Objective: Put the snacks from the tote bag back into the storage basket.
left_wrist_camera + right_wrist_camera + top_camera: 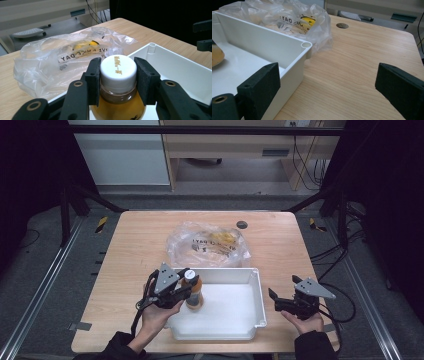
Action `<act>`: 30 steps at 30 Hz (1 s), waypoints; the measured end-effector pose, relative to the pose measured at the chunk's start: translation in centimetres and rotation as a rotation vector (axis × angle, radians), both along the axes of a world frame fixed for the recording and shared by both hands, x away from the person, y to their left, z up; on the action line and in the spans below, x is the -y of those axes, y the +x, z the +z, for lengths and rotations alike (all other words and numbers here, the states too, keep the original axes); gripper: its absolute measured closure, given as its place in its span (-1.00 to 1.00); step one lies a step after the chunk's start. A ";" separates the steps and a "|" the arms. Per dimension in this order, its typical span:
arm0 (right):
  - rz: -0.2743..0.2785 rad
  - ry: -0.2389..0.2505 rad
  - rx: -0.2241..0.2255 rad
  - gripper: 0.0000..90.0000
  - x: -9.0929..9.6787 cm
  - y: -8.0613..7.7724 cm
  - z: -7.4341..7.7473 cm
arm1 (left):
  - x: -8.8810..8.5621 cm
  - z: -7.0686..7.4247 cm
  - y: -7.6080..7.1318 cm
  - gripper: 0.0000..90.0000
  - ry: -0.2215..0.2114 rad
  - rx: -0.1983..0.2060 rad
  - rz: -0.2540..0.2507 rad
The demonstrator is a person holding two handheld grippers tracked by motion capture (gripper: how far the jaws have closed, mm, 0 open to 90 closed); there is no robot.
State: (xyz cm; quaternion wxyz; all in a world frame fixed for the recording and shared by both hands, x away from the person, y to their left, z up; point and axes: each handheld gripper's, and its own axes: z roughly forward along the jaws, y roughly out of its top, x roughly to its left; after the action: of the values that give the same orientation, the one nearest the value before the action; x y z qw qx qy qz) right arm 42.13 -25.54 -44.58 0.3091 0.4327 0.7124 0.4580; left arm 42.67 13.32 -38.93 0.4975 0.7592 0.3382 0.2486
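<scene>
A small bottle [193,291] of orange liquid with a white cap [118,70] stands upright in the left part of the white bin [235,332]. My left gripper [183,287] is shut on the bottle, its black pads [94,77] pressed to both sides of the cap. My right gripper [276,301] hovers open just right of the bin [287,45], with nothing between its pads [263,85]. A clear plastic bag [207,244] holding yellow items lies on the table behind the bin; it shows as the bag [62,57] in the left gripper view and the bag [294,20] in the right gripper view.
The wooden table [140,245] has a round dark grommet [242,224] near its far edge. Black frame posts and cables stand at both sides of the table. Bare wood [362,57] lies to the right of the bin.
</scene>
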 end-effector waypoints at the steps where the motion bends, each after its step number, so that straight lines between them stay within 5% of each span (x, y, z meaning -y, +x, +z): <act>1: -0.001 0.000 0.000 -0.86 0.0 0.0 0.0 | 0.0 -0.1 0.0 0.31 0.002 -0.001 -0.001; 9: -0.001 0.000 -0.003 -0.86 0.0 0.0 0.0 | 0.5 -0.7 -0.1 0.31 0.013 -0.016 -0.006; 30: 0.002 -0.008 -0.009 -0.86 -0.1 0.0 -0.1 | 0.8 -1.5 -0.8 0.25 -0.008 0.020 -0.001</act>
State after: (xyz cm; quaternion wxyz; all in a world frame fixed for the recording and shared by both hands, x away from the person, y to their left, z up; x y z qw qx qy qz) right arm 42.17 -25.47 -44.69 0.3070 0.4328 0.7161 0.4535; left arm 41.92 12.50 -40.39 0.5041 0.7547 0.3339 0.2547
